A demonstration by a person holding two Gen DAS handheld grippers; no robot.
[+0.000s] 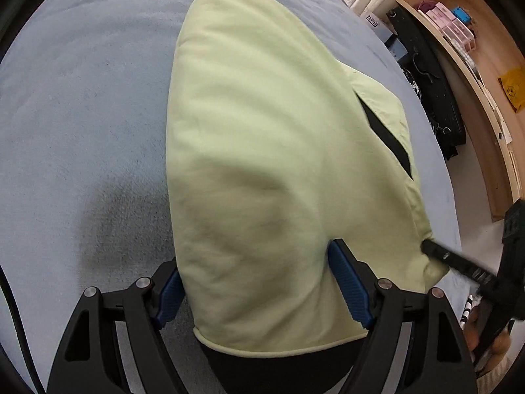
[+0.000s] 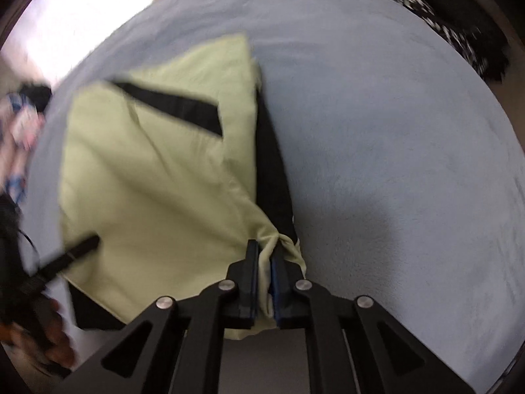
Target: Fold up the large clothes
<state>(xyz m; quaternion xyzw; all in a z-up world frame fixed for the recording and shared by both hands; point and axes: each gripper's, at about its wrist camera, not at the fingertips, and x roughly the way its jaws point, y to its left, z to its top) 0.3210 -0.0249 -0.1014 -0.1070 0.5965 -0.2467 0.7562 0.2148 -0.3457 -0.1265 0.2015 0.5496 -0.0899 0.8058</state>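
Garment (image 1: pixel 262 151) flat on the bed (image 1: pixel 82 105), running from near to far. Left gripper (image 1: pixel 262 282) at its near end, a finger on each side of the cloth. Right gripper (image 2: pixel 265 262) at the near right corner, cloth pinched between. Shelf (image 1: pixel 475 75) far right, past the bed.

A pale blue-grey bed cover (image 1: pixel 82 105) (soft, faintly napped) carries a light green garment (image 1: pixel 262 151) with black trim.

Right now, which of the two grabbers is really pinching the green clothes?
The right gripper: its jaws are squeezed shut on a bunched corner of the light green garment. The left gripper stands wide open around the cloth, not pinching.
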